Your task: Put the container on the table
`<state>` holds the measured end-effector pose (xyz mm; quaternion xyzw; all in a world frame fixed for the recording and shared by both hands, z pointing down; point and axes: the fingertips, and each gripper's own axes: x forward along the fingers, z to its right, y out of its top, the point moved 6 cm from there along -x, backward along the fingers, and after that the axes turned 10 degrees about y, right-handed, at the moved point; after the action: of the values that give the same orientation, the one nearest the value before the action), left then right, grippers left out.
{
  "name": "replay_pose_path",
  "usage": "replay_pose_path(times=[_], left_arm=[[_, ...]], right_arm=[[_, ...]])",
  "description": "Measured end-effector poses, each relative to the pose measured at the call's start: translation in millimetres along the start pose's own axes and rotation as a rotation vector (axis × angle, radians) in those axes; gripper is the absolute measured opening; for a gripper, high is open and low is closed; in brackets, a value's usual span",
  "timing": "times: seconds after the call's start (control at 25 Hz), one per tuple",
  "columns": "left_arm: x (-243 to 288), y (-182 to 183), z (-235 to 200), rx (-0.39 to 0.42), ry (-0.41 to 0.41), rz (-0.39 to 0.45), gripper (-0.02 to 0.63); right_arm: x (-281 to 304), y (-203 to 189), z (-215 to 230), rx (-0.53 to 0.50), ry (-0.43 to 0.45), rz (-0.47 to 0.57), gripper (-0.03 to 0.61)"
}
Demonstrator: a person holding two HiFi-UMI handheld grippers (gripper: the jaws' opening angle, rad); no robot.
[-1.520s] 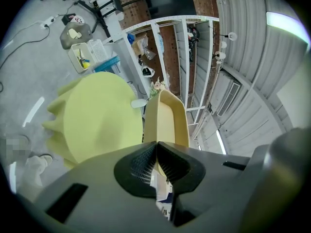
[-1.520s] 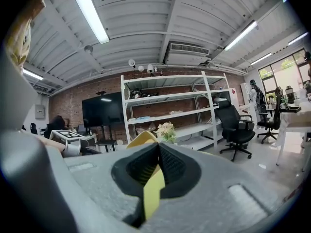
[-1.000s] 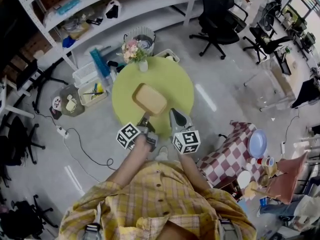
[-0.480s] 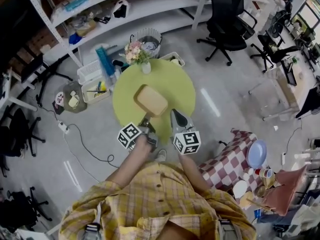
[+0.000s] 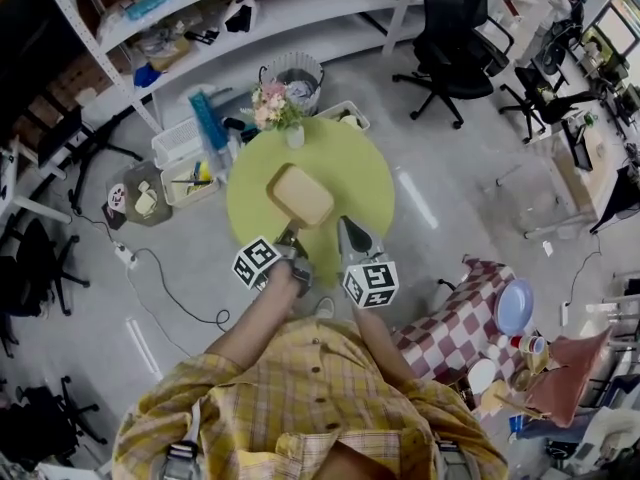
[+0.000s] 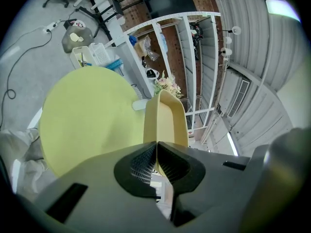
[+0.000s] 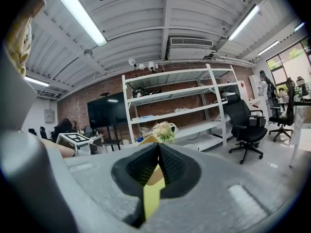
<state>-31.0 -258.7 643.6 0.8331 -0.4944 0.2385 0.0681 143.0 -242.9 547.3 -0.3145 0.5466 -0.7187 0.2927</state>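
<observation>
A tan rectangular container (image 5: 300, 196) is over the middle of the round yellow-green table (image 5: 350, 173). My left gripper (image 5: 292, 236) is shut on the container's near rim. In the left gripper view the container (image 6: 166, 118) rises straight from the closed jaws, with the table (image 6: 82, 123) to its left. Whether its bottom touches the tabletop I cannot tell. My right gripper (image 5: 347, 226) hovers over the table's near edge, just right of the left one, shut and holding nothing. In the right gripper view only a sliver of table shows below the closed jaws (image 7: 158, 147).
A vase of flowers (image 5: 283, 118) stands at the table's far edge. Behind it are a white wire basket (image 5: 292, 73), plastic bins (image 5: 178, 150) and white shelving (image 5: 200, 28). A checkered side table (image 5: 455, 318) with dishes is at the right, and an office chair (image 5: 455, 23) at the back.
Almost nothing has changed. The head view has shifted slightly, and both grippers and the container keep their places over the table.
</observation>
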Motion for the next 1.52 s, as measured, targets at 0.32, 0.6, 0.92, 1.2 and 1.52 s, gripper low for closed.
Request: replay_pose_path(times=[0.32,0.6,0.92,1.2,1.52], left_arm=[[18,10,-4,0.009,0.011,-0.028,0.018],[32,16,-12,0.021,0.041,-0.046,0.018],[48,16,-26,0.054,0.068,-0.068,0.018],[64,18,-33,0.093,0.087,-0.084,0.018],[77,16,-52,0.087,0.119,-0.094,0.018]], right_arm=[[11,-1,7,-0.004,-0.023,-0.007,-0.002],[20,-5,8,-0.001,-0.017,-0.025,-0.002],[21,-13,8,0.005,-0.018,-0.046,-0.002],[19,-12,13,0.010,-0.038,-0.046,-0.002],[12,-17,13,0.011,-0.048,-0.051,-0.002]])
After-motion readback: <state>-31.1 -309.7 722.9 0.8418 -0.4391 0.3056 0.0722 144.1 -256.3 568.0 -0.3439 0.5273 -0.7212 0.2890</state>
